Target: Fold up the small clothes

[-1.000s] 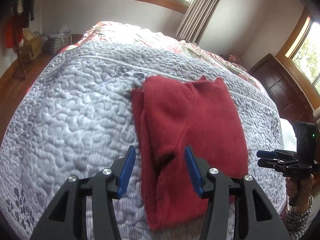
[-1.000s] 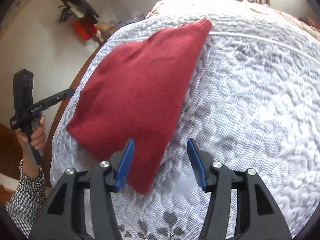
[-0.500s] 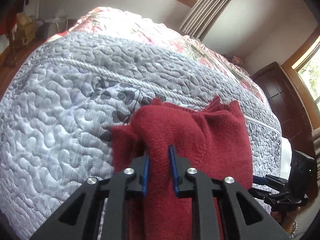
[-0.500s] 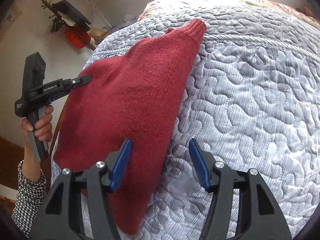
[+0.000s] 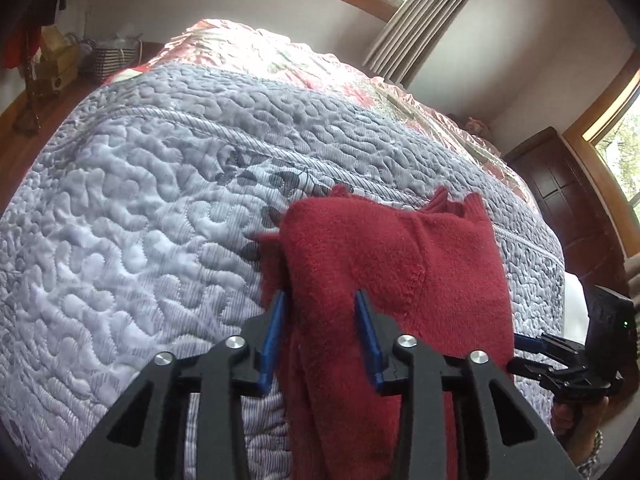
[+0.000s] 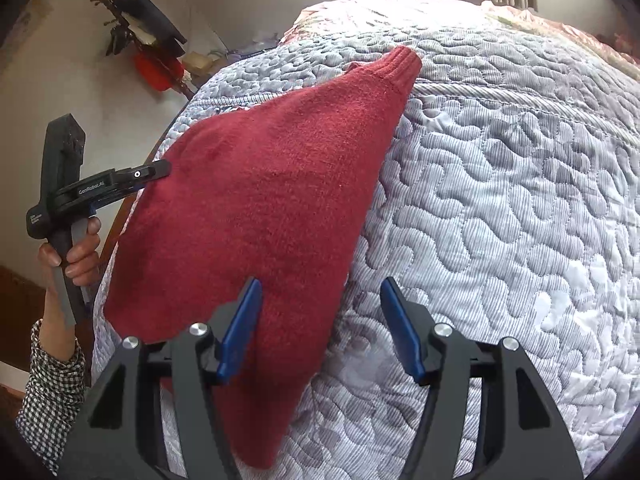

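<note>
A red knit sweater [image 5: 400, 264] lies folded lengthwise on the grey quilted bed [image 5: 140, 220]. My left gripper [image 5: 320, 336] is low over its near left part. The fingers stand partly apart with a thick fold of the sweater between them. From the right wrist view this gripper [image 6: 160, 168] touches the sweater [image 6: 272, 200] at its far left edge. My right gripper [image 6: 322, 330] is open at the sweater's near right edge, with one finger over the cloth and the other over the quilt [image 6: 500, 200]. In the left wrist view it [image 5: 532, 356] shows at the bed's right side.
A person's hand and checked sleeve [image 6: 52, 380] hold the left gripper beside the bed. A coat stand [image 6: 148, 48] stands by the wall beyond. A basket [image 5: 112, 56] sits at the far left and a dark wooden cabinet [image 5: 568, 200] at the right. Pink bedding lies at the head.
The left gripper dropped onto the sweater's left fold and closed on it, and its fingers have since spread wider. The right gripper stayed open and moved closer to the sweater's edge.
</note>
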{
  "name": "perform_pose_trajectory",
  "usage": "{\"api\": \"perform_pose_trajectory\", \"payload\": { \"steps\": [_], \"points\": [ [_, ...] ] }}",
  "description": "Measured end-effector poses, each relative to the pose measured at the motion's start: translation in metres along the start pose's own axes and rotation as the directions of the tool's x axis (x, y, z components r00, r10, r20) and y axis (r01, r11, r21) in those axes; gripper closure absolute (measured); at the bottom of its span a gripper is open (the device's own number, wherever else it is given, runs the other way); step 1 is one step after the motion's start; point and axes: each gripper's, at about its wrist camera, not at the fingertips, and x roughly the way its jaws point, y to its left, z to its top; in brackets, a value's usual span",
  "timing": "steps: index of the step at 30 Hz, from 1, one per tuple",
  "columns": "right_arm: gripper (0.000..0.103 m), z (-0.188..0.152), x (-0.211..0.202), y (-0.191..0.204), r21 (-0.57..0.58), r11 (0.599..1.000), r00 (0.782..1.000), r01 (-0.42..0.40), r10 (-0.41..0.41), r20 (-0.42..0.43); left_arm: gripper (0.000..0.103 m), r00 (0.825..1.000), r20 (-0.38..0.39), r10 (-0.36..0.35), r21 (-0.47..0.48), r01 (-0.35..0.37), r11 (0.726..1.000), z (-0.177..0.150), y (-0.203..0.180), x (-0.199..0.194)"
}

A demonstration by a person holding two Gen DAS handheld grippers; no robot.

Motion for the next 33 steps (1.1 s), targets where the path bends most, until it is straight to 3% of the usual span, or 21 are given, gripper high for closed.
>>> {"api": "perform_pose_trajectory", "payload": {
  "steps": [1,2,7,12,18,23,27,31,33],
  "points": [
    [0.040,-0.002,-0.004,0.000,0.000,1.000,1.000,-0.009,0.009,0.003,0.045,1.000,-0.010,-0.013,0.007,0.013,1.000,-0.003,0.001,-0.005],
    [0.039,-0.003,-0.005,0.001,0.001,1.000,1.000,-0.020,0.020,0.003,0.041,0.999,-0.024,-0.036,0.013,0.036,0.999,-0.007,0.003,-0.010],
    [0.037,-0.004,0.000,0.008,0.002,0.999,0.999,-0.039,0.039,-0.014,0.036,0.988,-0.094,-0.125,-0.003,0.126,0.992,-0.028,0.009,-0.015],
    [0.037,0.000,0.015,0.006,0.041,0.997,0.997,-0.060,0.061,-0.036,0.035,0.970,-0.168,-0.176,-0.029,0.173,0.984,-0.039,0.009,0.011],
    [0.035,0.011,0.031,0.005,0.066,0.993,0.993,-0.100,0.104,-0.050,0.033,0.956,-0.192,-0.224,-0.063,0.216,0.974,-0.037,0.012,0.035],
    [0.034,0.016,0.047,0.003,0.100,0.984,0.986,-0.148,0.155,-0.063,0.051,0.955,-0.184,-0.233,-0.040,0.230,0.972,-0.038,0.008,0.039],
    [0.035,0.019,0.060,0.000,0.145,0.968,0.975,-0.206,0.216,-0.057,0.054,0.947,-0.172,-0.273,-0.056,0.267,0.962,-0.040,0.012,0.042],
    [0.041,0.017,0.064,0.004,0.163,0.960,0.969,-0.230,0.241,-0.054,0.035,0.926,-0.185,-0.329,-0.075,0.320,0.944,-0.042,0.013,0.054],
    [0.046,0.017,0.063,0.003,0.165,0.961,0.971,-0.223,0.235,-0.053,0.034,0.939,-0.189,-0.288,-0.040,0.285,0.958,-0.042,0.003,0.057]
  ]
}}
